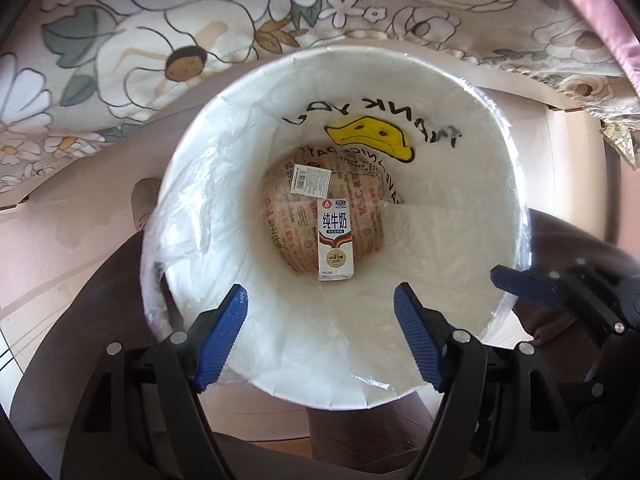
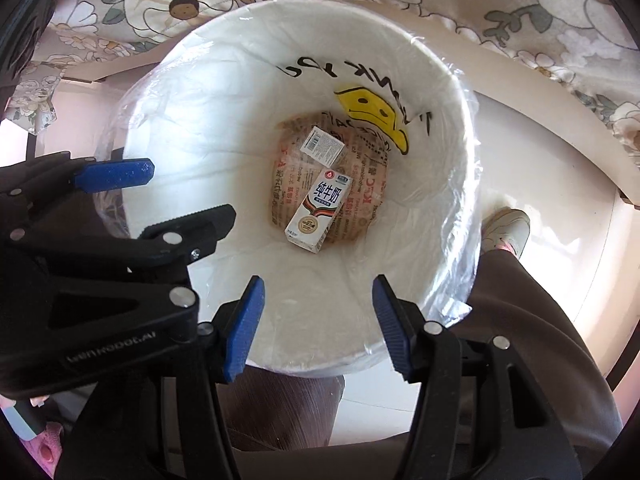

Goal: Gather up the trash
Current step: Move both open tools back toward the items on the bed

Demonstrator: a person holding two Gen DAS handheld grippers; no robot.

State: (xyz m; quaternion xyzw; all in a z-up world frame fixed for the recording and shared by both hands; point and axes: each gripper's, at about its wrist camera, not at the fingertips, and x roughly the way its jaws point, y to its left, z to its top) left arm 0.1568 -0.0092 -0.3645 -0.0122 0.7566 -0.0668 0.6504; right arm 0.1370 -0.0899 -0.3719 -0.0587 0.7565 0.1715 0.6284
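Since both the left gripper [image 1: 320, 336] and right gripper [image 2: 318, 320] hang spread and empty over the lined trash bin [image 1: 280, 344], milk carton [image 1: 335, 238] sits on the bottom; risk: fingers snagging the loose liner [image 1: 188, 216].

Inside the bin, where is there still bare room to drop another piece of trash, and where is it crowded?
Crowded: the bin bottom, where the milk carton and a small box lie on a printed paper bag. Free: the bare white liner walls all round them. Both claws, left and right, hang open and empty over the near rim.
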